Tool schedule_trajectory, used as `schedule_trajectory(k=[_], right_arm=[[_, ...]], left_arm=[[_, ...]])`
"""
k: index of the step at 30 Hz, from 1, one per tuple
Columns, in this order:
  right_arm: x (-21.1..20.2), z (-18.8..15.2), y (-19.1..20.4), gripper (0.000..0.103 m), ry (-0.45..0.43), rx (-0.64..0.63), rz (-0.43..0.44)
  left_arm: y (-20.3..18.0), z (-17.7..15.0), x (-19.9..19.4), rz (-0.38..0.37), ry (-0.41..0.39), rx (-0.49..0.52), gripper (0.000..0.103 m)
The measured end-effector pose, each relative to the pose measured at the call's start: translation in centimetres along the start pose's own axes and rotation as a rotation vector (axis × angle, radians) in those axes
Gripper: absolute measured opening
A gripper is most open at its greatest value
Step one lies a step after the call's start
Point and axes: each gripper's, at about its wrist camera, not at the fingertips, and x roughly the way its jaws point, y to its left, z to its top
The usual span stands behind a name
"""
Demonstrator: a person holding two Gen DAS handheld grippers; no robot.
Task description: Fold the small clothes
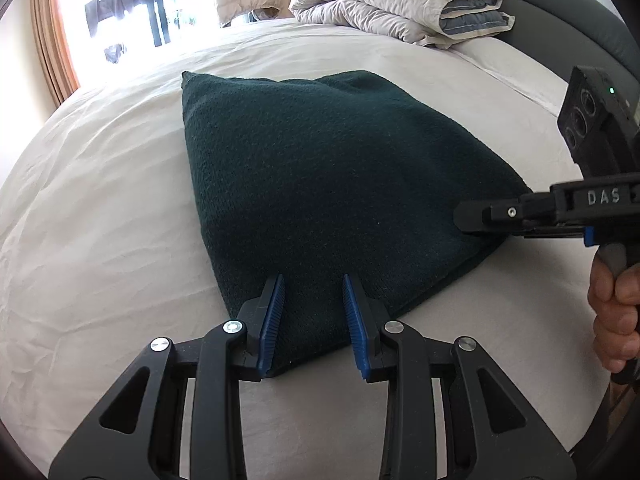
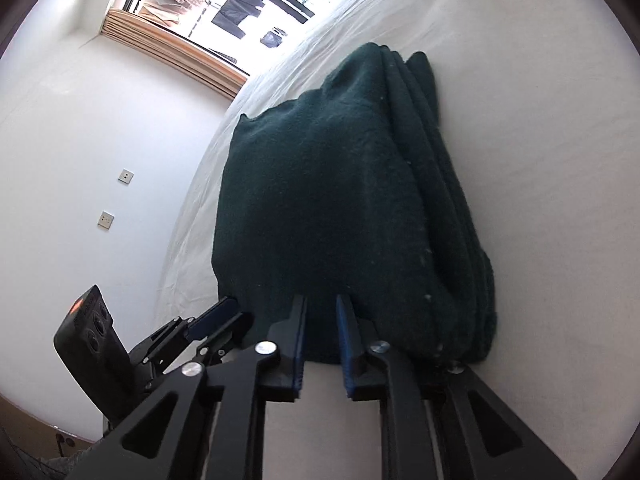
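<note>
Left claw (image 1: 314,312), nearest in the left wrist view: blue pads partly apart, straddling the near corner of the dark green folded garment (image 1: 320,184). Cloth lies in the gap, but whether the pads press on it cannot be told

Right claw (image 2: 322,344), nearest in the right wrist view: pads a narrow gap apart, tips at the garment's near edge, bare sheet showing between them lower down; nothing visibly pinched

Cross-views: the left wrist view shows the right claw (image 1: 472,216) side-on at the garment's right corner, jaw gap hidden from this angle, with a hand (image 1: 614,320) wrapped round its grip. The right wrist view shows the left claw (image 2: 224,318) at the garment's lower-left corner

Garment lies flat on the bed (image 1: 100,200), white sheet all round it. Only the right wrist view shows its stacked layers along the right edge (image 2: 452,200)

Further back, left wrist view only: a folded duvet (image 1: 396,4) near the grey headboard (image 1: 568,12). Window with hanging laundry (image 2: 236,12) in both views. Wall plates (image 2: 116,198) in the right wrist view alone
</note>
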Motion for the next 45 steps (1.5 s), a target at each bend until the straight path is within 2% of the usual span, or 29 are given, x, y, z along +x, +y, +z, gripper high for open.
schedule_trajectory(k=[3,4,6,7,9,10,11,13,14,15,16,17,20,23,26,28,34,35,36,37,39,42,45], right_arm=[[-0.9,-1.2,-1.1,0.004,-0.015,0.031,0.019],[-1.3,-1.5,-1.4,0.000,-0.014,0.034,0.011],[-2.3,-1.7,-1.5,0.000,-0.010,0.021,-0.029],[-2.8,-1.7,-1.1,0.004,-0.010,0.009,-0.064],[-4.4,-1.7,-0.7,0.016,-0.032,-0.011,-0.047],[-5.2,-1.5,-0.4,0.028,-0.057,-0.023,-0.032],[-6.1,-1.2,-0.2,0.045,-0.085,-0.033,-0.027],[-7.6,0.0,-0.1,0.055,-0.142,-0.041,-0.009],[-8.0,0.7,-0.2,0.055,-0.160,-0.037,0.006],[-7.9,1.6,-0.3,0.055,-0.165,-0.028,0.005],[-7.7,2.5,-0.4,0.057,-0.158,-0.023,-0.008],[-7.1,3.5,-0.4,0.057,-0.144,-0.023,-0.018],[-4.9,6.0,-0.8,0.057,-0.091,0.001,-0.040],[-2.4,7.6,-0.9,0.058,-0.034,-0.001,-0.102],[0.4,8.5,-2.3,0.061,0.049,0.048,-0.108],[1.0,8.9,-2.2,0.061,0.035,0.038,-0.093],[2.5,10.1,-2.0,0.061,0.035,0.037,-0.078],[2.6,10.2,-2.1,0.059,0.036,0.056,-0.066],[2.8,10.4,-2.5,0.057,0.038,0.084,-0.051],[3.0,10.6,-2.8,0.051,0.039,0.107,-0.041],[3.1,10.8,-3.5,0.045,0.043,0.133,-0.025],[3.2,10.4,-3.1,0.038,0.049,0.113,-0.042],[3.2,9.8,-2.4,0.031,0.044,0.094,-0.074]], left_arm=[[0.1,0.0,0.1,-0.004,-0.002,-0.004,0.029],[0.2,0.0,0.1,-0.006,-0.002,-0.006,0.029],[0.3,0.0,0.1,-0.012,-0.004,-0.011,0.029],[0.4,0.1,0.0,-0.018,-0.005,-0.017,0.030],[1.1,0.3,-0.8,-0.048,-0.007,-0.052,0.030],[1.6,0.4,-1.5,-0.066,-0.019,-0.075,0.030],[2.0,0.6,-2.3,-0.066,-0.043,-0.093,0.030],[3.5,1.3,-3.9,-0.040,-0.105,-0.134,0.030],[4.5,1.8,-4.4,-0.044,-0.127,-0.167,0.031],[5.6,2.4,-4.6,-0.057,-0.137,-0.210,0.047],[6.6,3.0,-4.4,-0.063,-0.135,-0.248,0.076],[7.4,3.5,-4.0,-0.063,-0.135,-0.273,0.082],[8.9,5.0,-2.0,-0.079,-0.101,-0.293,0.082],[10.0,6.1,0.7,-0.167,-0.031,-0.359,0.082],[10.5,6.3,3.8,-0.218,0.062,-0.409,0.082],[10.4,6.2,4.7,-0.262,0.065,-0.439,0.082],[10.5,7.1,6.3,-0.320,0.072,-0.473,0.080],[10.5,7.3,6.5,-0.333,0.079,-0.476,0.079],[10.5,7.5,6.9,-0.348,0.085,-0.484,0.072],[10.5,7.7,7.2,-0.362,0.094,-0.492,0.069],[10.7,7.9,7.7,-0.375,0.103,-0.503,0.068],[10.9,8.2,8.2,-0.391,0.109,-0.511,0.065],[10.8,8.7,8.3,-0.393,0.116,-0.510,0.057]])
